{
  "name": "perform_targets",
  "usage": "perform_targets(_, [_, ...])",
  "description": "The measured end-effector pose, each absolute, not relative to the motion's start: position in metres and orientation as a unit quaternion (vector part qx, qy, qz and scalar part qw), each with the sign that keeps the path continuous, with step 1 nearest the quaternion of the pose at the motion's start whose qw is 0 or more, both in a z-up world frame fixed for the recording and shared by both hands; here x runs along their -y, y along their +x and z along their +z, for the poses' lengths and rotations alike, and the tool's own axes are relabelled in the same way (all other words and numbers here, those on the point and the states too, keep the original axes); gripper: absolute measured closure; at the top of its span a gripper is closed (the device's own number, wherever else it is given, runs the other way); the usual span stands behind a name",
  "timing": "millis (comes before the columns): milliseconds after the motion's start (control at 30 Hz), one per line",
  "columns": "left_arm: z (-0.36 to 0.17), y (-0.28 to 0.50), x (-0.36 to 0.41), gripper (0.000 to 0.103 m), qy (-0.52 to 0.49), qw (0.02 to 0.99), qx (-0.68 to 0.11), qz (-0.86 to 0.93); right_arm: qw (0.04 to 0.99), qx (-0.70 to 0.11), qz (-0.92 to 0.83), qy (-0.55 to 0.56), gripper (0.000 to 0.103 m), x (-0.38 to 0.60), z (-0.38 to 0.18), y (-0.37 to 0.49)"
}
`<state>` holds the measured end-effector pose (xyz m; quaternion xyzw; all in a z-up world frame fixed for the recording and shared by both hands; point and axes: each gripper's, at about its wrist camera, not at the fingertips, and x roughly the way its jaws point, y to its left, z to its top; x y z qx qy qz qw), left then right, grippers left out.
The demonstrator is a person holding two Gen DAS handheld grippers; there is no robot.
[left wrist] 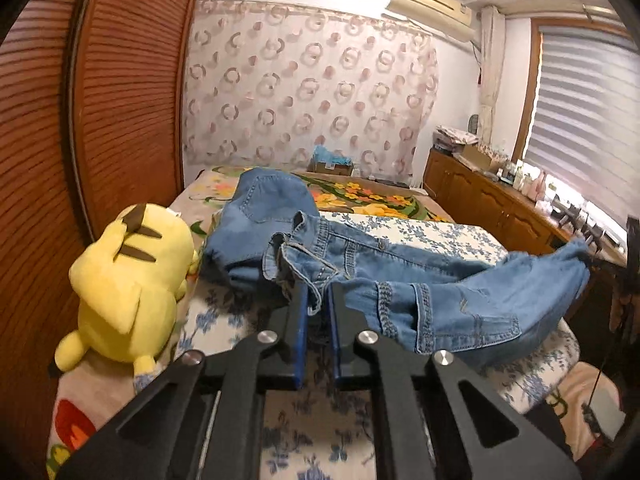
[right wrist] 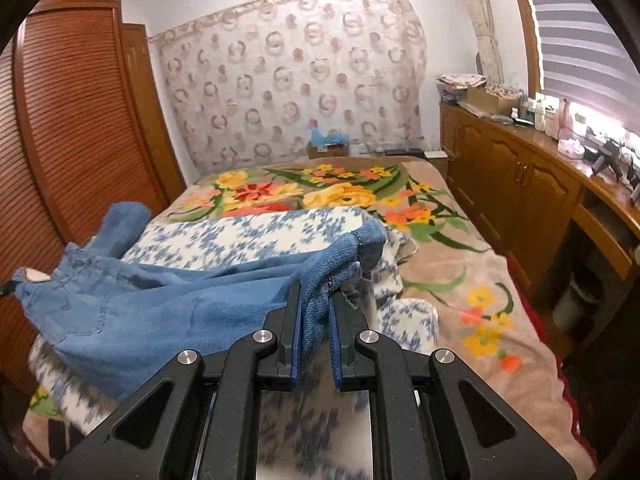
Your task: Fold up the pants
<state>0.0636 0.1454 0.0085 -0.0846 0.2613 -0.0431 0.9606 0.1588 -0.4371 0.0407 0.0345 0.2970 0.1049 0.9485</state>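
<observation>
Blue denim pants stretch across the bed, lifted off a blue-and-white floral sheet. In the left wrist view my left gripper is shut on the waistband by the fly. The legs run off to the right, where the far end hangs held up. In the right wrist view my right gripper is shut on a bunched hem of the pants, and the cloth trails away to the left. A second folded blue denim piece lies further back on the bed.
A yellow plush toy lies on the bed's left side beside a brown louvred wardrobe. A flowered blanket covers the bed. Wooden cabinets with clutter on top line the right wall under a blind.
</observation>
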Motion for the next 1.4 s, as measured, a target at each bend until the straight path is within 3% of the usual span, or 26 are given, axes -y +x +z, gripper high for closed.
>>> perform_targets(300, [-0.037, 0.052, -0.138, 0.092, -0.068, 0.942, -0.326, -0.041, 0.926, -0.361, 0.103, 0.035, 0.094, 0.45, -0.016, 0.116])
perform_targets(467, [-0.042, 0.047, -0.131, 0.08, -0.045, 0.942, -0.33, -0.032, 0.918, -0.382, 0.101, 0.045, 0.093, 0.457, -0.042, 0.106])
perform_targets(600, [-0.036, 0.046, -0.123, 0.057, -0.037, 0.944, -0.324, -0.046, 0.919, -0.378, 0.101, 0.051, 0.093, 0.461, -0.048, 0.098])
perform_targets(667, [-0.035, 0.051, -0.117, 0.053, -0.035, 0.943, -0.326, -0.056, 0.92, -0.375, 0.101, 0.053, 0.091, 0.462, -0.047, 0.096])
perform_targets(733, [-0.037, 0.056, -0.11, 0.04, -0.038, 0.942, -0.327, -0.071, 0.921, -0.373, 0.097, 0.053, 0.088, 0.462, -0.044, 0.094])
perform_targets(900, [-0.046, 0.075, -0.071, 0.04, -0.032, 0.933, -0.342, -0.109, 0.926, -0.364, 0.09, 0.046, 0.082, 0.465, -0.035, 0.089])
perform_targets(1067, [-0.054, 0.09, -0.031, 0.04, -0.024, 0.925, -0.355, -0.136, 0.932, -0.35, 0.085, 0.045, 0.061, 0.472, -0.025, 0.084])
perform_targets(1400, [-0.068, 0.109, 0.026, 0.04, 0.0, 0.91, -0.376, -0.174, 0.922, -0.375, 0.065, 0.064, 0.056, 0.483, -0.044, 0.104])
